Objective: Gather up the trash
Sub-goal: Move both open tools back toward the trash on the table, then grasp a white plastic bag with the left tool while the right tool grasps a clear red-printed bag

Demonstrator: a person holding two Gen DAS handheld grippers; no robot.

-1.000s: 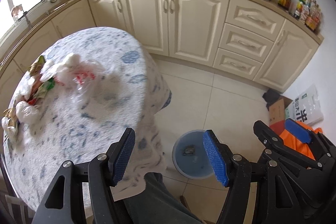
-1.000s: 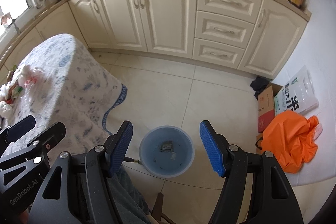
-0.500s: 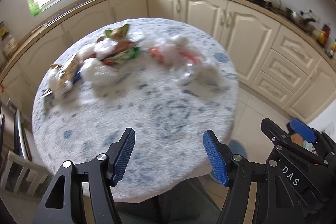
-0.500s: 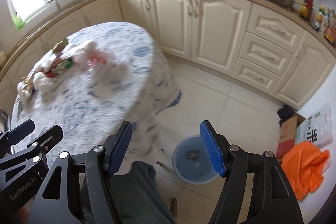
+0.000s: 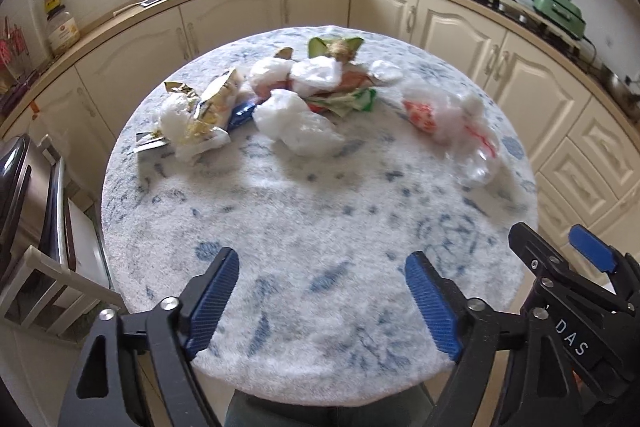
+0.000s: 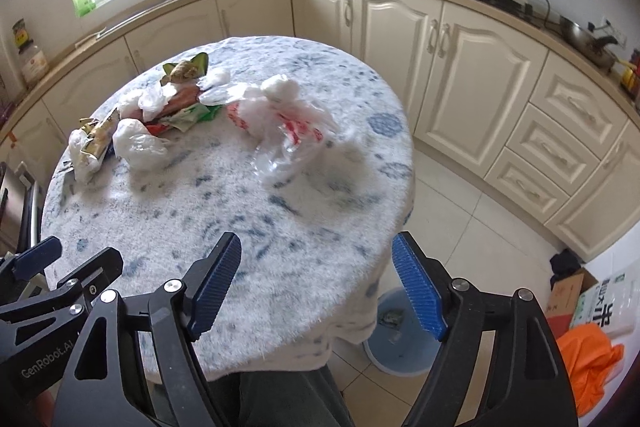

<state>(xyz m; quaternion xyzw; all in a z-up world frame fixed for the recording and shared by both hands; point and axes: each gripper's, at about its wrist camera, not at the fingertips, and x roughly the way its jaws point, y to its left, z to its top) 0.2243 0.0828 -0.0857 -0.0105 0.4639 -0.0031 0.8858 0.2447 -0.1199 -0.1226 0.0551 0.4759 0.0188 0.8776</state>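
A heap of trash lies across the far half of the round table (image 5: 320, 227): crumpled white plastic bags (image 5: 298, 121), a gold snack wrapper (image 5: 208, 103), a green wrapper (image 5: 348, 101) and a clear bag with red print (image 5: 452, 123). In the right wrist view the same clear bag (image 6: 288, 131) sits mid-table. My left gripper (image 5: 322, 275) hovers over the near edge of the table, its jaws opening with nothing between them. My right gripper (image 6: 316, 267) hangs over the table's right near edge, jaws also opening and empty. A blue bin (image 6: 396, 339) stands on the floor below it, with scraps inside.
Cream cabinets (image 6: 460, 67) and a counter curve around the table. An orange bag (image 6: 588, 359), a cardboard box (image 6: 564, 295) and a white package lie on the floor at right. A chair (image 5: 44, 279) stands at the table's left. A person's dark trouser leg (image 6: 280, 399) shows beneath.
Both views have swung left from the floor and bin to face the table and its trash. Both grippers' jaws stand wider apart than before.
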